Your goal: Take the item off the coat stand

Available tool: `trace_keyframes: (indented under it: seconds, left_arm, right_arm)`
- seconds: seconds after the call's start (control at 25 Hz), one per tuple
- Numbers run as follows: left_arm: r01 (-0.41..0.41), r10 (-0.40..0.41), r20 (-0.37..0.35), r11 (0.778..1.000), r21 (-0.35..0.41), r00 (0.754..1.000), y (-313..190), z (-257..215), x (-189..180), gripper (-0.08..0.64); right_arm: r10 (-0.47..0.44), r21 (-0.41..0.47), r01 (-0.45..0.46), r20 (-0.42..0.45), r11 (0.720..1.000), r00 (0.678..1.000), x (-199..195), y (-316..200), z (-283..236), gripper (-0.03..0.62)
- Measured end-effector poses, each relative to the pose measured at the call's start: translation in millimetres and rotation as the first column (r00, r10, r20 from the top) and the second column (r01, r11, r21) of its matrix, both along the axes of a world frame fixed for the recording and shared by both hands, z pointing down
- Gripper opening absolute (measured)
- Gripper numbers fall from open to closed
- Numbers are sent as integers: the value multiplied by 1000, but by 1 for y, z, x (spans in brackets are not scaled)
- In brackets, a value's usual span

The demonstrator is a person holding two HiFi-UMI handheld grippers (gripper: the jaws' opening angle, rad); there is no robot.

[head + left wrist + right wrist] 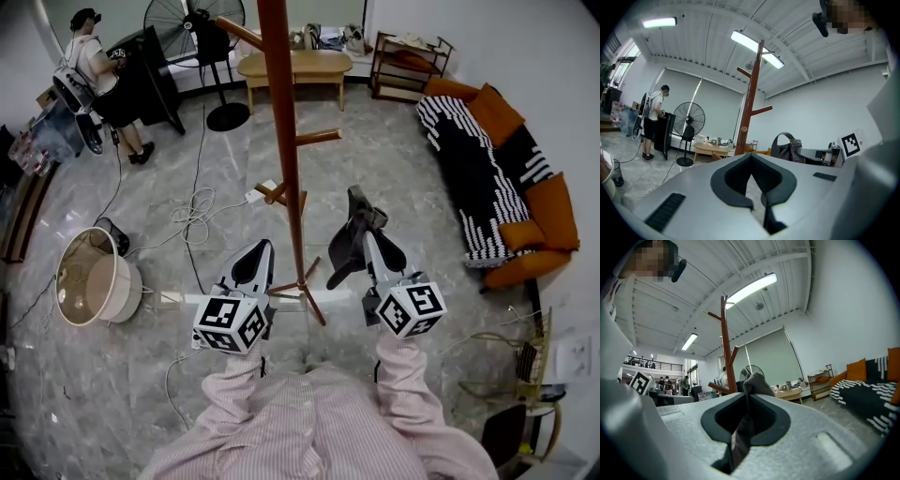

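Observation:
The reddish-brown coat stand (pixel 281 112) rises between my two grippers, its foot close in front of me. My right gripper (pixel 364 232) is shut on a dark grey bag (pixel 349 251), holding it just right of the pole and clear of the pegs. In the right gripper view the bag's fabric (pixel 757 383) runs pinched between the pads, with the stand (pixel 726 352) behind on the left. My left gripper (pixel 263 246) sits left of the pole, shut and holding nothing. Its own view shows the stand (pixel 750 103) ahead and the bag (pixel 786 147) to the right.
An orange and black sofa (pixel 497 178) lines the right wall. A wooden table (pixel 295 66), a shelf (pixel 408 61) and a standing fan (pixel 211 37) are at the back. A person (pixel 94 66) stands back left. A round bin (pixel 94 277) and cables (pixel 192 216) lie left.

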State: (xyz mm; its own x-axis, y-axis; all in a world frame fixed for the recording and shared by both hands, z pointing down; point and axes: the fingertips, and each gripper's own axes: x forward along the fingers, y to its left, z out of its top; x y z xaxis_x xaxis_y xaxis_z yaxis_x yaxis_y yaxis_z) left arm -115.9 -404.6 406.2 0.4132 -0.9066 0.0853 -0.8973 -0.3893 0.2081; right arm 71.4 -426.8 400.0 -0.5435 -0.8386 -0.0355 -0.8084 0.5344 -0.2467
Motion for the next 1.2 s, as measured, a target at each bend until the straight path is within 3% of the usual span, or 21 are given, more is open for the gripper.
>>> trace_keyframes:
  seconds: [1.2]
  left_arm:
    - [4, -3, 16, 1000, -21, 1000, -10, 6, -11, 2]
  right_arm:
    - [2, -14, -1, 53, 1000, 999, 0, -1, 8, 31]
